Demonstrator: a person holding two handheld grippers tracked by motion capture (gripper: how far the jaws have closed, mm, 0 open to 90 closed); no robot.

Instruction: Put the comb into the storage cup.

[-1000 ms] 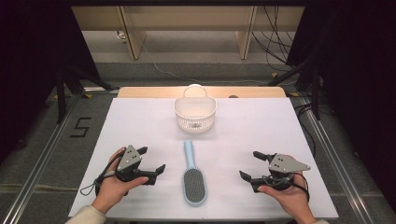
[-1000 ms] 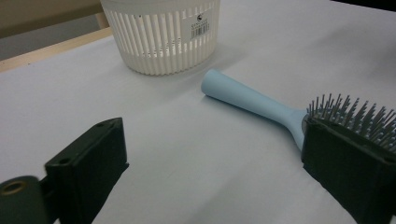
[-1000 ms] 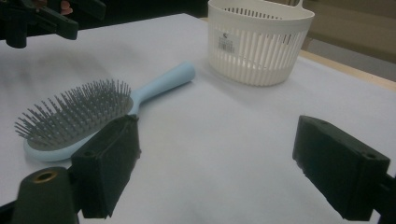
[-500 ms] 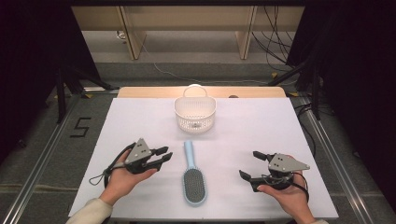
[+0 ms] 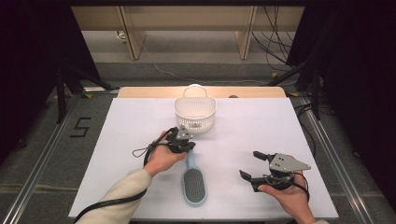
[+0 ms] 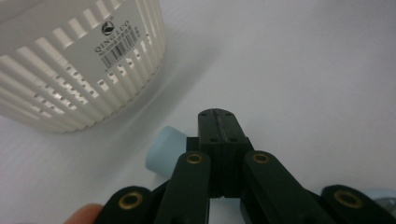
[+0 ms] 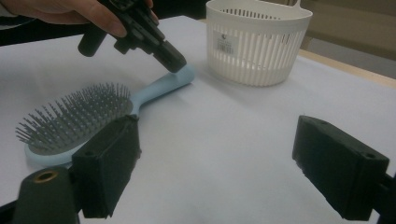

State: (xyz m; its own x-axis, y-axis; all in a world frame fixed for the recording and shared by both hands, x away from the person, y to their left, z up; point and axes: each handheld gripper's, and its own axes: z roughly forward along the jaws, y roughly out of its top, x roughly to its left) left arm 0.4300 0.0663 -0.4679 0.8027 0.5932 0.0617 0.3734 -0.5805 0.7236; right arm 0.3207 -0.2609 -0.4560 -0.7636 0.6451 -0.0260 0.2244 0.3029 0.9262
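A light blue hairbrush [image 5: 194, 185] lies bristles up in the middle of the white table [image 5: 261, 121], its handle pointing toward a white slotted basket [image 5: 195, 112]. My left gripper [image 5: 189, 148] is shut with nothing between its jaws, which have just been closing. Its tip [image 6: 218, 116] hangs right over the end of the brush handle [image 6: 163, 149], close to the basket wall [image 6: 70, 70]. From the right gripper view the left gripper [image 7: 172, 60] tips down onto the handle of the hairbrush [image 7: 79, 121]; contact is unclear. My right gripper [image 5: 249, 164] [image 7: 224, 158] rests open at the front right, empty.
The basket [image 7: 257, 42] stands upright at the table's far middle, with a loop handle at its back. A wooden strip [image 5: 140, 91] runs along the far table edge. A metal rail [image 5: 42, 158] flanks the table on the left side.
The left hand has moved forward and to the right, from the front left up to the brush handle, and its jaws have closed. The right hand has stayed still.
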